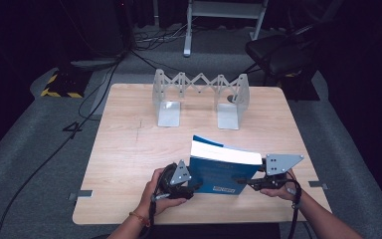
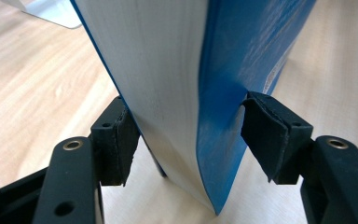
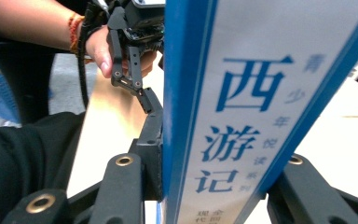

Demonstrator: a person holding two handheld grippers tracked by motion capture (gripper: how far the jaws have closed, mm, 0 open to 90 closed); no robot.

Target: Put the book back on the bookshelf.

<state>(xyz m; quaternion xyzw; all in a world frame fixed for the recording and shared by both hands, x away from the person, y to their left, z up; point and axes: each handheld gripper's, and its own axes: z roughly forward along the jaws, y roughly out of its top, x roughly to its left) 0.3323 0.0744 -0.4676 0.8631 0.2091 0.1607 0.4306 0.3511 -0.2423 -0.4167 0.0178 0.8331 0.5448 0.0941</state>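
Blue book stands upright on the pale wood-grain bench. We note the right gripper jaws clamping its spine, the left gripper jaws flanking its glossy cover, pads just clear. Dark room, grey carpet.

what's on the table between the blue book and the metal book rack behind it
Nothing: in the high view, bare wood of the table separates the book from the rack.

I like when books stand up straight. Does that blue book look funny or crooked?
A little. The blue book stands on its edge on the wooden table, leaning rather than upright, away from the metal bookend rack. The right gripper clamps its spine end; the left gripper straddles its page end. Nothing looks torn or spilled.
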